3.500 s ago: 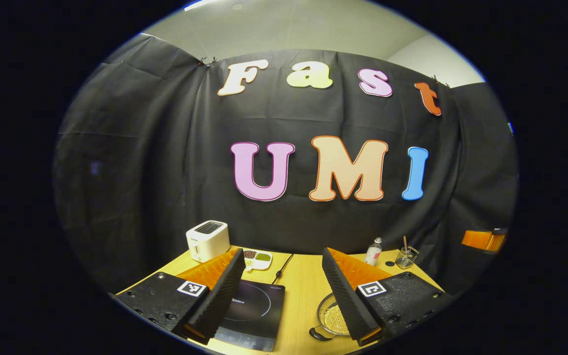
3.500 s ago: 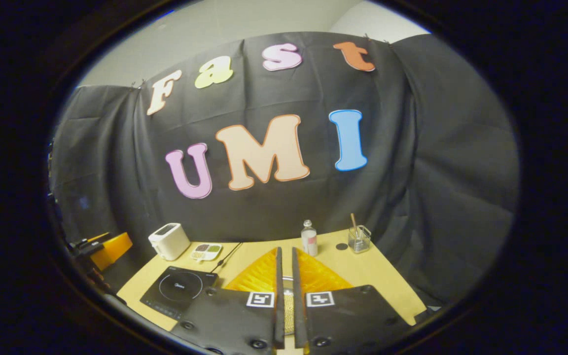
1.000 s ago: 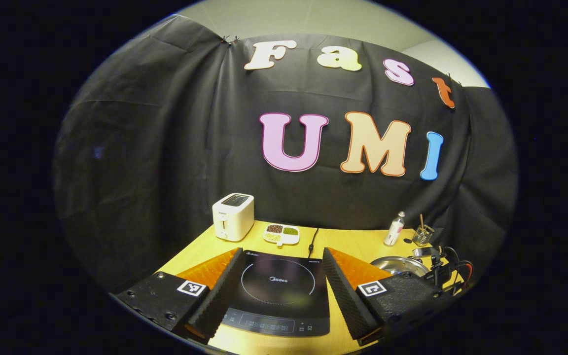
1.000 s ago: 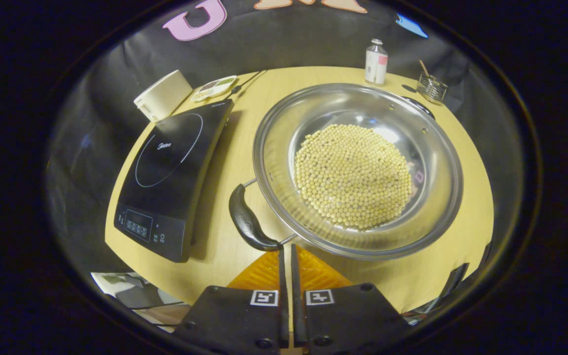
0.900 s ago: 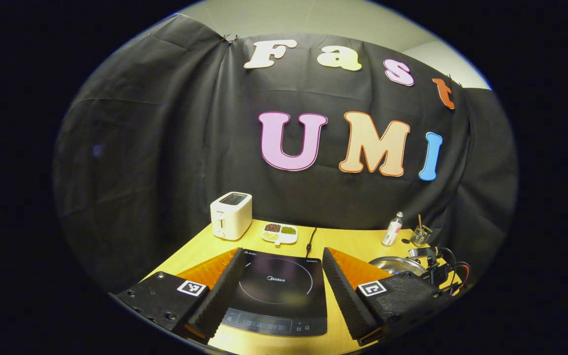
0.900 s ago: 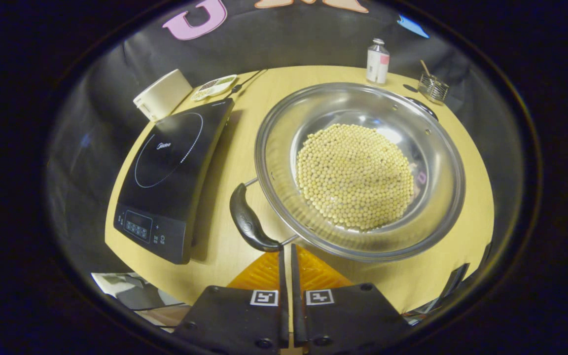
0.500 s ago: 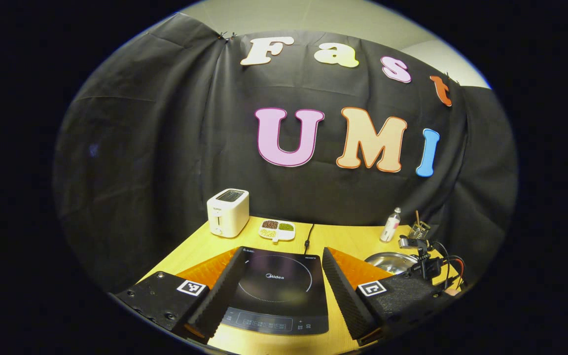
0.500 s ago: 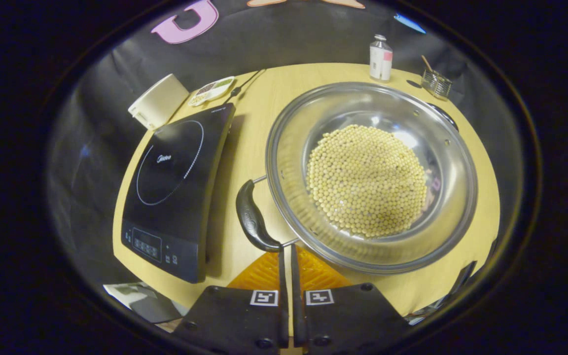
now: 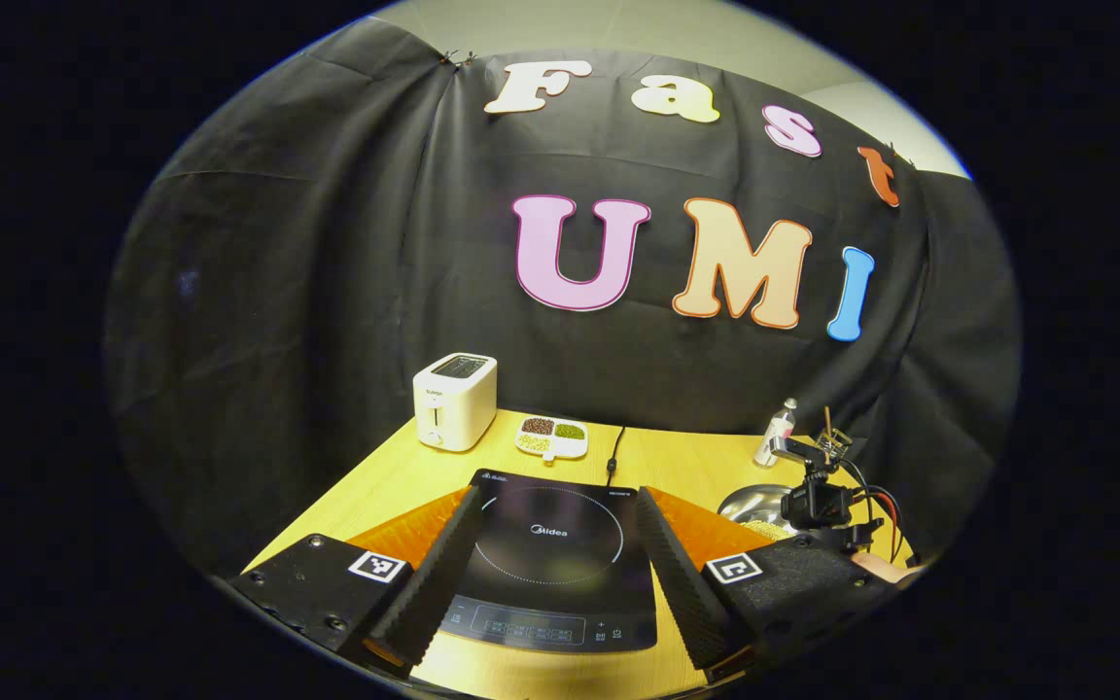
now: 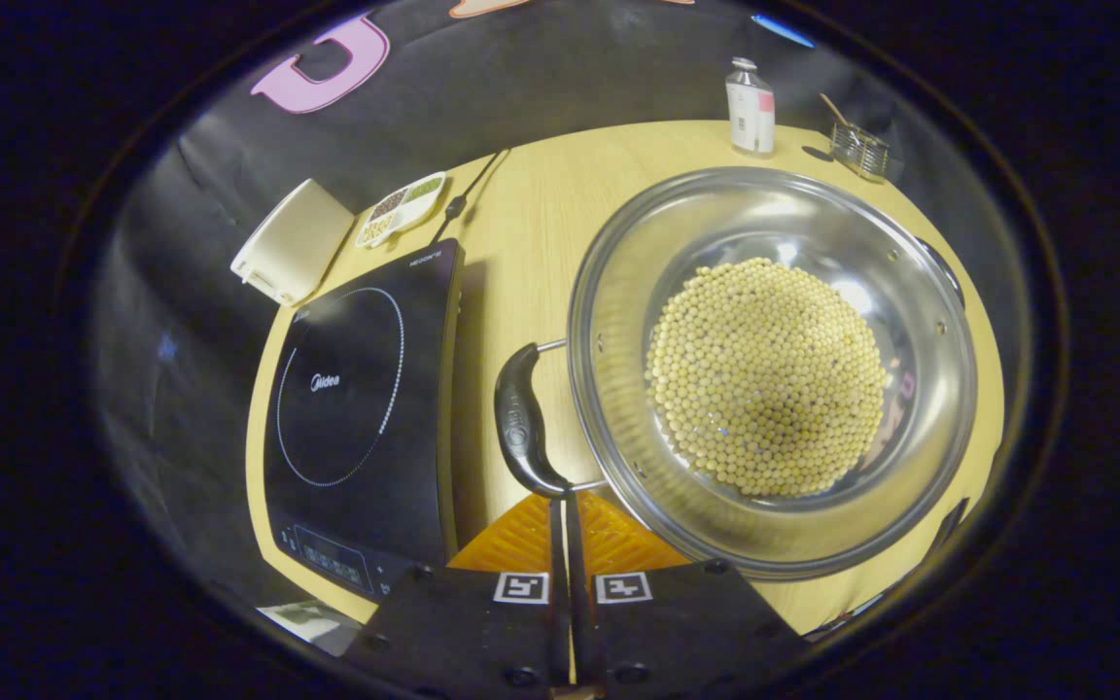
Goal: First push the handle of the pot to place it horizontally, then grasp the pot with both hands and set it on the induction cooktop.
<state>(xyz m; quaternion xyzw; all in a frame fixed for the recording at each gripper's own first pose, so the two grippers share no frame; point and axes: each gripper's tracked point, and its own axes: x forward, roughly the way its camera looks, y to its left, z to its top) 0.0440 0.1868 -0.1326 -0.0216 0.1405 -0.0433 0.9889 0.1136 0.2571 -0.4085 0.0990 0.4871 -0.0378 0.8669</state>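
A steel pot [image 10: 615,292] holding soybeans [image 10: 764,374] stands on the wooden table, right of the black induction cooktop [image 10: 356,408]. Its black left handle [image 10: 519,428] lies alongside the cooktop's edge, and a second handle [image 10: 939,270] peeks out at the far rim. My right gripper [image 10: 565,500] is shut, its tips touching the near end of the black handle. My left gripper [image 9: 556,498] is open above the cooktop [image 9: 550,574] with nothing between its fingers. Beyond its right finger I see the pot [image 9: 750,504] and the right gripper [image 9: 818,501].
Along the table's back edge stand a white toaster [image 9: 454,400], a divided dish of beans [image 9: 552,437], a small bottle [image 10: 750,92] and a glass jar with a stick [image 10: 857,151]. The cooktop's cord [image 9: 612,455] runs toward the wall. A hand [image 9: 886,569] holds the right gripper.
The shut right gripper has pressed on the handle's near end and the pot has turned, bringing the handle parallel to the cooktop's edge. The left gripper stays open, shifting only slightly over the cooktop.
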